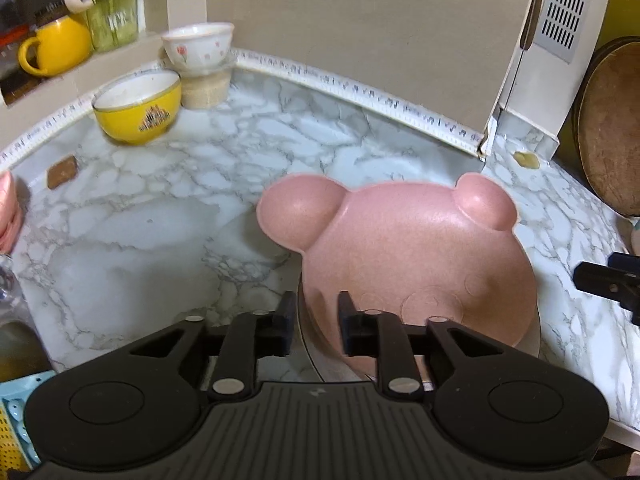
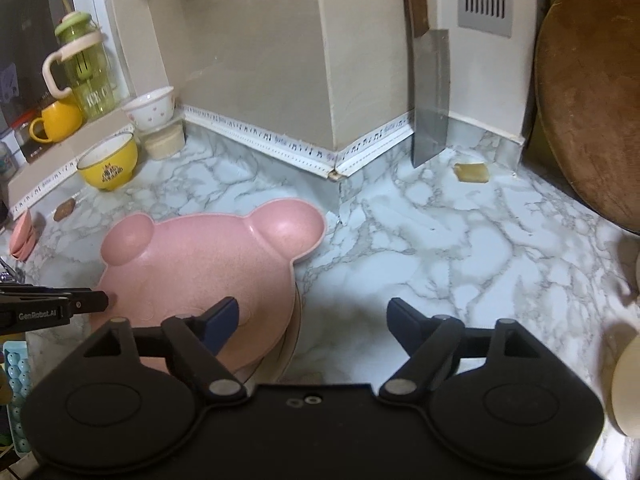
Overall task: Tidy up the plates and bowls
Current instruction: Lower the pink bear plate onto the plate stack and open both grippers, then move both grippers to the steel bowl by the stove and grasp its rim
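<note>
Pink bear plate [image 1: 400,240] between left gripper [image 1: 313,320] fingers

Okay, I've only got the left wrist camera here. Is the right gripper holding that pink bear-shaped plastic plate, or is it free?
Observer: It's free. The right gripper is wide open, with one finger hanging over the pink bear-shaped plastic plate and nothing gripped.
Operator: What's that brown handle up by the white panel?
Observer: It belongs to a steel cleaver. Its broad blade reaches down to the marble-patterned countertop beside the wall corner.
Operator: Anything further right on the counter?
Observer: A cream rounded object sits at the frame's right edge. It's cut off, so I cannot tell what it is.
</note>
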